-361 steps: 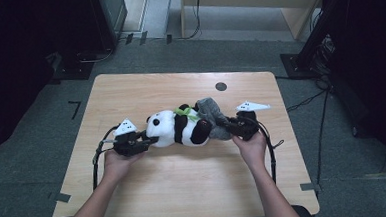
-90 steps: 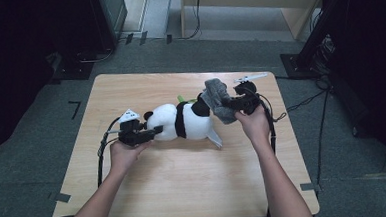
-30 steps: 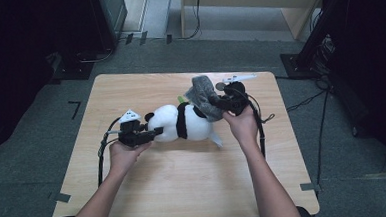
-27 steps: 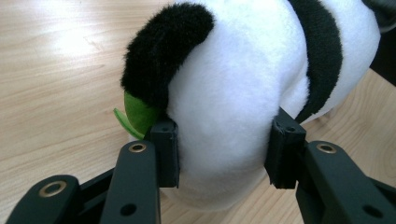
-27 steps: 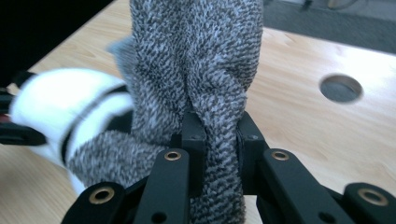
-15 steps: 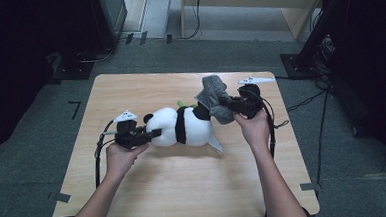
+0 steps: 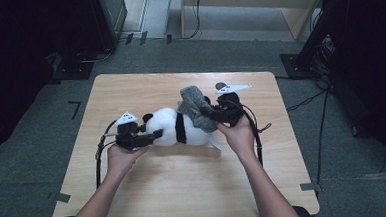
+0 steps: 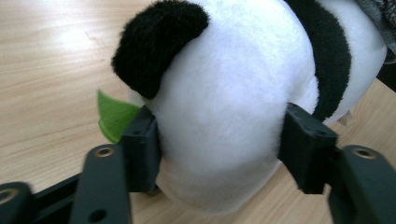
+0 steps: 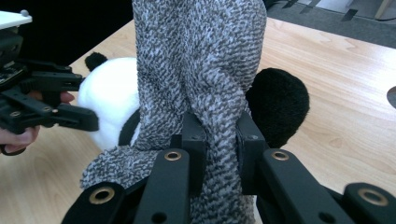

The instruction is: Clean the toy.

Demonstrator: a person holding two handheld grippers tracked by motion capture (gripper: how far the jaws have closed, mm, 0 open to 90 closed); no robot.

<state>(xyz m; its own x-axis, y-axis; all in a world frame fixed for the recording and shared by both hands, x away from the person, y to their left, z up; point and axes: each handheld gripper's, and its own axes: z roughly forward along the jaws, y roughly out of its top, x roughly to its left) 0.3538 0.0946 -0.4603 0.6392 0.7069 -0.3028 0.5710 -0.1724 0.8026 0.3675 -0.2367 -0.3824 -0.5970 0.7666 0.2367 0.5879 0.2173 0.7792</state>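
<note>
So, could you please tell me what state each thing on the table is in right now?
panda plush: lying on its side on the table.
grey knitted cloth: bunched, pinched, draped over the panda.
left gripper: jaws have just been opening, panda's head between them.
right gripper: shut on the grey knitted cloth.
</note>
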